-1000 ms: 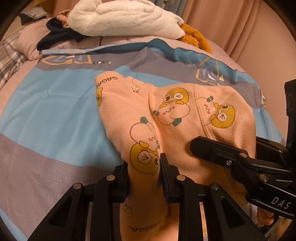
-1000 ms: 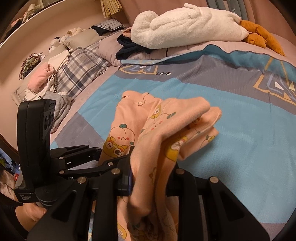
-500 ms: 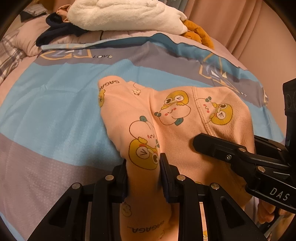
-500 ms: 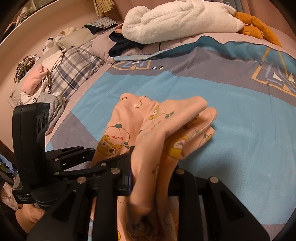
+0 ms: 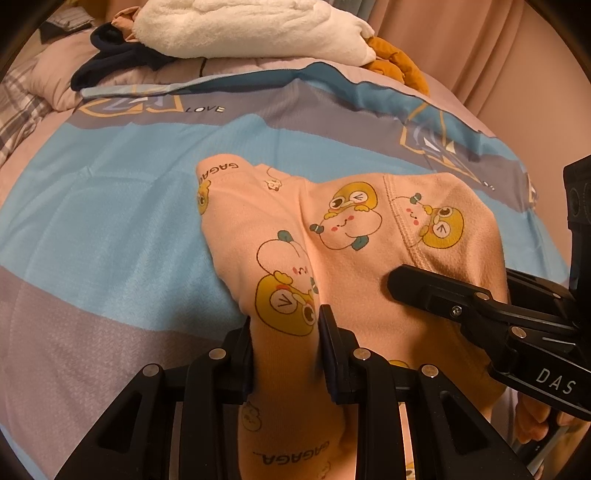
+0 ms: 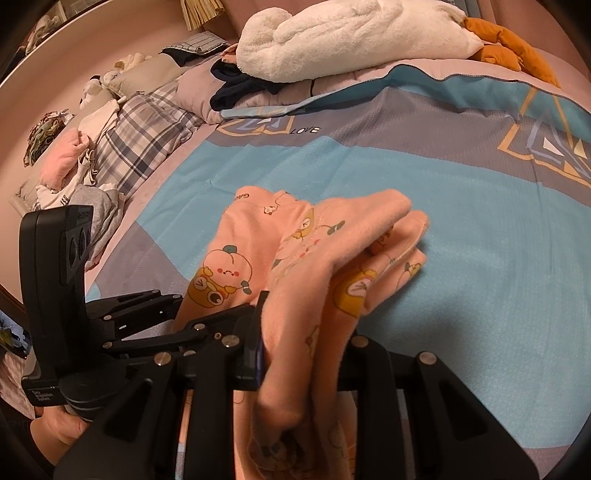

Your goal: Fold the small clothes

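A: Where does everything lie, starting with the biggest?

B: The blue and grey patterned bed cover [image 5: 110, 206] is the work surface. At its far end lies a rolled white fluffy blanket [image 6: 354, 33], well away from the work. On the cover lies the small peach cotton garment printed with yellow cartoon characters [image 5: 354, 236]; its far end rests on the blue band, and its near end is lifted off the cover.

A: And the grippers?

B: The left black two-finger gripper [image 5: 284, 350] is clamped on the near left part of the garment, with cloth pinched between its fingers. The right black two-finger gripper [image 6: 303, 354] is closed on a bunched near right part (several layers, by the look of it).

A: How would you do this fold well?

B: I judge it's a carry-over fold. Keep both grips firm and level, and move them forward together so the near edge travels square. Lay the edge onto the far end, then release. Uneven hands would likely skew the crease.
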### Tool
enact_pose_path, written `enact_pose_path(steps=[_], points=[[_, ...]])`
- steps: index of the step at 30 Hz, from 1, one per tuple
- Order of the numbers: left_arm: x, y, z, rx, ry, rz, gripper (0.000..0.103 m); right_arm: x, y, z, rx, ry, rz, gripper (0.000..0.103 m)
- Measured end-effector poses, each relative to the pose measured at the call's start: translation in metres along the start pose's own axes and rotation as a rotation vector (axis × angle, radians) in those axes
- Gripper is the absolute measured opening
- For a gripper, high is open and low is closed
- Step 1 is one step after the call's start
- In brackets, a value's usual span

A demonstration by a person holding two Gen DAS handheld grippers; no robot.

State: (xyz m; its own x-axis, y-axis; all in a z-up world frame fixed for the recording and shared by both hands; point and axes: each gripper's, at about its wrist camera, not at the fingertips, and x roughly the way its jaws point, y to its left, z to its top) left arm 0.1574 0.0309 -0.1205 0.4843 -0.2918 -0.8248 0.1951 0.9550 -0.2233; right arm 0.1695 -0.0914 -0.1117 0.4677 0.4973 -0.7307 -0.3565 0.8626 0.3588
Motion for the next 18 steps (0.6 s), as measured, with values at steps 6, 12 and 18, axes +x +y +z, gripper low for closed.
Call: enact_pose_path(steps=[6, 12, 18], points=[[0.0021, 0.0014, 0.0004, 0.0, 0.007, 0.0, 0.028, 0.0029, -0.0037, -0.0004, 0.012, 0.014, -0.015, 0.026], [0.0033, 0.0007, 0.0009, 0.005, 0.01, 0.007, 0.03, 0.0061, -0.0085, -0.002, 0.028, 0.028, -0.027, 0.027], [0.0034, 0.0008, 0.0012, 0.004, 0.011, 0.008, 0.03, 0.0079, -0.0084, -0.0018, 0.027, 0.036, -0.032, 0.028]])
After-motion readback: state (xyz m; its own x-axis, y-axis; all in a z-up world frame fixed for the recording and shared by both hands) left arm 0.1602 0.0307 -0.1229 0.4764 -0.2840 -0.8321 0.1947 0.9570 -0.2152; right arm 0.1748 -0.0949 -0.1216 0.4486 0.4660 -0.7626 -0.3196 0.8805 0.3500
